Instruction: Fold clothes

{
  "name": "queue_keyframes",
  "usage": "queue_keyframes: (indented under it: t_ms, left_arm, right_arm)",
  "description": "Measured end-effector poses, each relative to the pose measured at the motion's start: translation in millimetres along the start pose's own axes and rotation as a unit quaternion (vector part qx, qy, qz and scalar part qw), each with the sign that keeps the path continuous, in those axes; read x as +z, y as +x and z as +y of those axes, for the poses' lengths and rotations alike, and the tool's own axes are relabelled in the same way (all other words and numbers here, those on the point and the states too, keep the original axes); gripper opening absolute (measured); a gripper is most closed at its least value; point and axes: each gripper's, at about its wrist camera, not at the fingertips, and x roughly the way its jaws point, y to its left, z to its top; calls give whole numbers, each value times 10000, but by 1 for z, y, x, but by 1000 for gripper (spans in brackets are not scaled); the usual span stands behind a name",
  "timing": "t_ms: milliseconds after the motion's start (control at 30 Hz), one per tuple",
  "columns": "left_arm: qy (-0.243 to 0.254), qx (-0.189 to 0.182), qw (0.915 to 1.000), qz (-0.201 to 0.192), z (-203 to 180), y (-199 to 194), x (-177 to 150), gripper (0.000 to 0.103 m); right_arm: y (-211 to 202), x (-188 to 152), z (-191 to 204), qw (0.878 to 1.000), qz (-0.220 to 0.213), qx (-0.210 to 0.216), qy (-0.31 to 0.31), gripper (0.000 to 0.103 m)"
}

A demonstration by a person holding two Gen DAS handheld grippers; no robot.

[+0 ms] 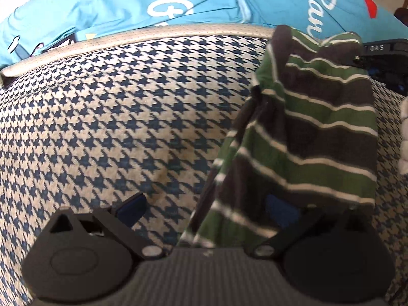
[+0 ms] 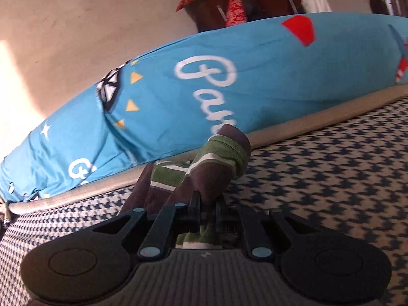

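My right tool (image 2: 205, 207) is clamped on the striped garment (image 1: 318, 132), hanging soft and light above the mattress (image 1: 127, 117) near its far edge; left tool (image 1: 204, 211) stands apart.

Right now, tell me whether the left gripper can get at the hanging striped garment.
Probably yes. The left gripper stands open, and the striped garment, held up by the right gripper, hangs across its right finger with nothing between.

The right tool (image 2: 205, 204) is clamped on a bunched green-and-grey striped garment (image 2: 219, 158), lifted above the houndstooth-patterned mattress (image 2: 331, 178). Along the mattress's far edge lies a blue printed pillow (image 2: 178, 97).
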Motion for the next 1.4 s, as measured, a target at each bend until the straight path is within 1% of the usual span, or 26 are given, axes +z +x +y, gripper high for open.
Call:
queue_keyframes:
  t_ms: [133,200,367,500,733,900,967,1000,1033,1100,1167,1233,1333,1400]
  left_arm:
    - [143,-79,9999,-39,-8,-3,-6,103]
    - [202,-92,9997,-51,-12,-4,-7,103]
    - [342,-107,9993,-85,-22,-7,-13,103]
    - [411,-119,9990,-115,-30,-13,-19,103]
    - [466,-239,9985,-143,-22,-16,-18,103]
    - [487,-283,9984,-99,-17,-17,-23,103]
    - [480,-263,9984,-139,-14,-19,-22,103]
    - [461,-253,9985,-170,-12,-21,-25,103]
    - [429,-252,9986,-194,-9,-22,-27,103]
    - [356,-243,9988,-230,-4,-25,-28,103]
    - [285,-209,9990,-266,-1,-28,-29,103]
    - [215,-163,9992,-300,2,-32,-31,103]
    - [52,-211,9993,-298,3,-45,-40,103]
    - [-42,-255,9992,-290,4,-51,-47,103]
  right_arm:
    - [-16,2,-20,9991,-63,-411,42,12]
    - [-23,2,-31,9984,-46,-549,106,12]
    - [-39,0,-48,9968,-71,-781,130,12]
    - [-47,-1,-57,9961,-59,-856,214,12]
    - [-50,-3,-76,9926,-35,-1122,469,12]
    - [-42,-10,-87,9919,130,-1155,520,12]
    - [-43,-12,-95,9904,168,-1117,799,14]
    - [-44,-13,-99,9893,186,-1098,941,18]
    - [-47,-12,-100,9885,193,-1113,1009,23]
    - [-55,-11,-101,9870,186,-1165,1090,26]
    - [-66,-13,-101,9856,188,-1233,1143,27]
    - [-76,-15,-102,9835,255,-1237,1297,33]
    - [-92,-21,-101,9832,286,-1070,1451,34]
    - [-103,-28,-93,9856,326,-971,1344,34]
